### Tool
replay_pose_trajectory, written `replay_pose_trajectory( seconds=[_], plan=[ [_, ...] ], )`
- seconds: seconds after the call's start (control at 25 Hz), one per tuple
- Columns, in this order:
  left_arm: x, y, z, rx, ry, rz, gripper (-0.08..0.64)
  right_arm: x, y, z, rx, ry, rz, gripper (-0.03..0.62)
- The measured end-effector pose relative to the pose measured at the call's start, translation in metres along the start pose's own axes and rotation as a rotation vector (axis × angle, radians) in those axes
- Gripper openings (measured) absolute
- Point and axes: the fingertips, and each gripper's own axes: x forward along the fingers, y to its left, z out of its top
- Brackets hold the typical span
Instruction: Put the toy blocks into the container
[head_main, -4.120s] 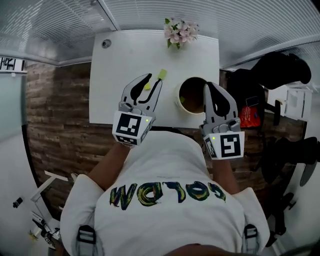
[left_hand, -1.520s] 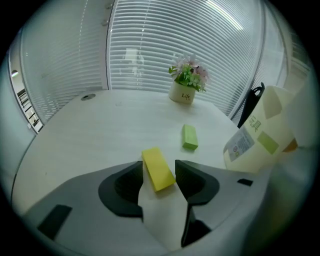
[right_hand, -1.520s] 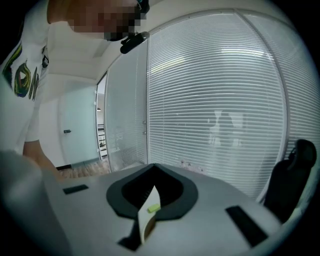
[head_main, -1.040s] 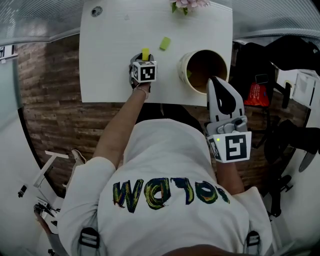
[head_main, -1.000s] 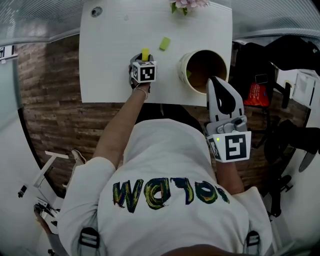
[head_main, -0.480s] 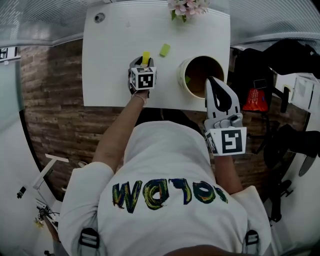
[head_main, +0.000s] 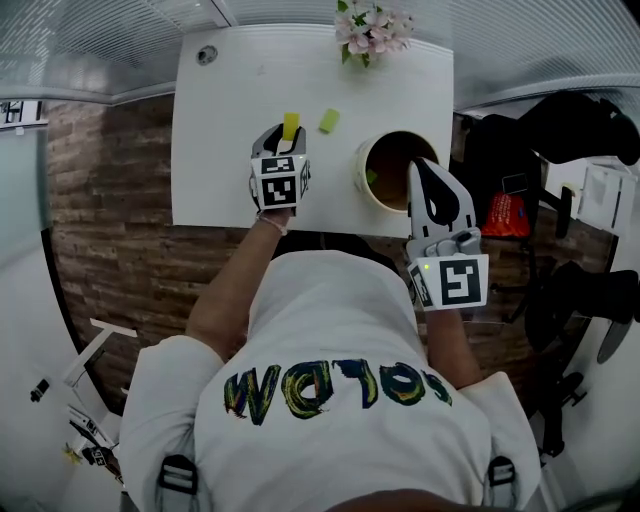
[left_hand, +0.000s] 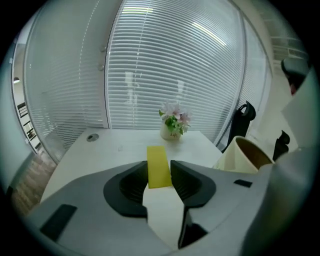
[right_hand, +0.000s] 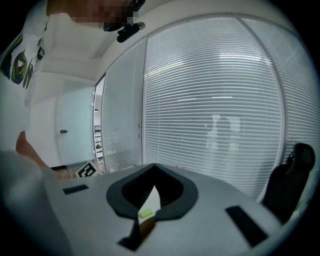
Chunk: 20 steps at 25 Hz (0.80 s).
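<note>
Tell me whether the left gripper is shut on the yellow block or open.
Shut on it: in the left gripper view the left gripper has both jaws pressed against the yellow block.

A white short-sleeved T-shirt (head_main: 330, 320) is worn, and large lettering (head_main: 335, 388) in dark blue, yellow and green is printed across it. Grey straps with dark buckles (head_main: 173, 478) are seen at the lower edge of the shirt, one on each side. The left gripper (head_main: 288, 140) and the right gripper (head_main: 418, 168) are built as pale grey rounded shells, and black hollowed parts are set into them near the jaws. A white cube (head_main: 279, 187) with black square markers is carried at the back of each gripper. A small green light (head_main: 427, 268) is lit beside the cube of the right gripper.
</note>
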Motion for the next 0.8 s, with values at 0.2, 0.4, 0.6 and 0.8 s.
replay_pose_trajectory(
  seconds=[0.2,0.4,0.6,0.8],
  plan=[
    [-0.040,-0.005,0.040,0.004,-0.091,-0.020,0.153,0.003,-0.001,0.012,-0.010,-0.020,0.010,0.007],
    [-0.078,-0.012,0.080,0.015,-0.188,-0.048,0.153,0.004,-0.002,0.024,-0.021,-0.042,0.016,0.007],
    [-0.116,-0.018,0.116,0.045,-0.287,-0.062,0.153,0.004,-0.004,0.039,-0.030,-0.064,0.013,0.007],
    [-0.151,-0.029,0.139,0.078,-0.364,-0.078,0.153,0.002,-0.005,0.055,-0.031,-0.089,0.017,0.006]
  ],
)
